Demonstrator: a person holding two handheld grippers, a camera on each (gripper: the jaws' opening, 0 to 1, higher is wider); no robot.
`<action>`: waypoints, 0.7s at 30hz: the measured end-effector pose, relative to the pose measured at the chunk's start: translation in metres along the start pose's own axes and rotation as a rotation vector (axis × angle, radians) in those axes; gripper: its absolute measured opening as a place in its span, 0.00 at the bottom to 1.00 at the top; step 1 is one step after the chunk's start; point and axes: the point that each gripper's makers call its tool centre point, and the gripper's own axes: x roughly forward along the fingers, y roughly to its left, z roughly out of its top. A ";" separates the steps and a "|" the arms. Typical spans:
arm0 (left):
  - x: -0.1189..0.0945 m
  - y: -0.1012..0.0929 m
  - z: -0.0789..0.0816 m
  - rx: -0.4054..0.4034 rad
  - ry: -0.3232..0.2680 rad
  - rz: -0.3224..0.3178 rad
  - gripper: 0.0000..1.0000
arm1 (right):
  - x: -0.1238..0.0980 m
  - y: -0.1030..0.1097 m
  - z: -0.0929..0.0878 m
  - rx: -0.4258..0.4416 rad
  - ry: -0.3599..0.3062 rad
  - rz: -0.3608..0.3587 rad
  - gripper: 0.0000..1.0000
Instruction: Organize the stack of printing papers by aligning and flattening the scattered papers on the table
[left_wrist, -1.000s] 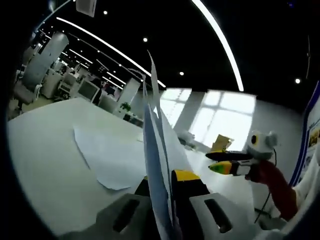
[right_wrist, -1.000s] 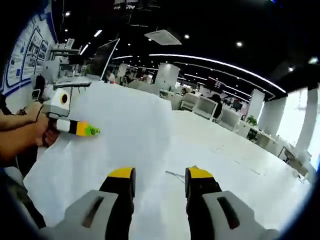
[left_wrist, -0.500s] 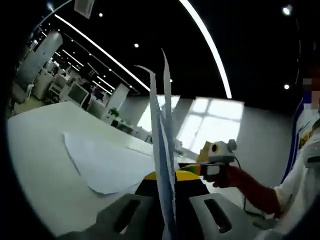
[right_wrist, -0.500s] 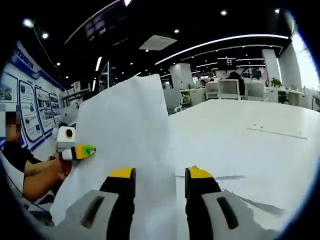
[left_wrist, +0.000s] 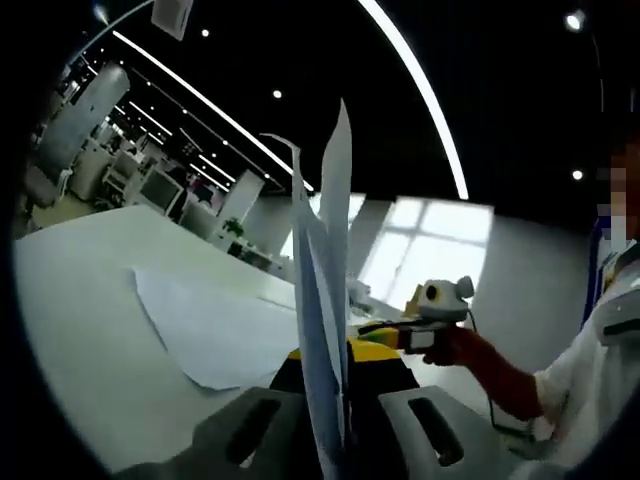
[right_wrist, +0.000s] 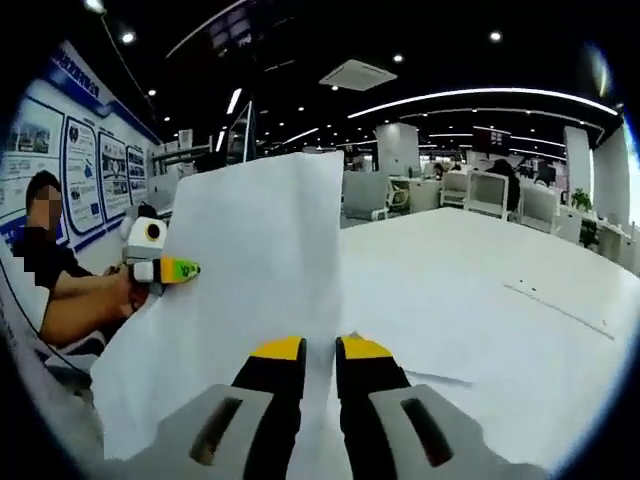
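The left claw (left_wrist: 335, 385) is clamped on the sheets (left_wrist: 322, 300), which stand on edge, lifted off the bench (left_wrist: 90, 300), long axis running up from the jaws. The right claw (right_wrist: 318, 352) has its jaws narrowed almost together at the near edge of the same sheets (whether it pinches paper I cannot tell). One loose sheet (left_wrist: 215, 335) lies flat on the bench, left of the held sheets and nearer the left claw.

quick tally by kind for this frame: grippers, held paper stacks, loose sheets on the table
Grippers: 2, the left gripper and the right gripper
Held paper stack: 1, the upright paper stack clamped in the left gripper
Loose sheet on the white table: 1, the flat sheet
Total: 4
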 end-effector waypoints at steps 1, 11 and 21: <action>0.000 0.000 0.000 0.001 0.000 0.001 0.06 | 0.000 0.000 -0.001 -0.002 0.010 0.021 0.14; -0.001 0.009 0.002 -0.011 0.000 0.017 0.06 | -0.005 -0.008 0.012 0.065 -0.098 0.042 0.21; -0.004 0.008 0.005 -0.075 -0.019 -0.013 0.06 | -0.014 -0.016 0.012 0.172 -0.169 0.098 0.28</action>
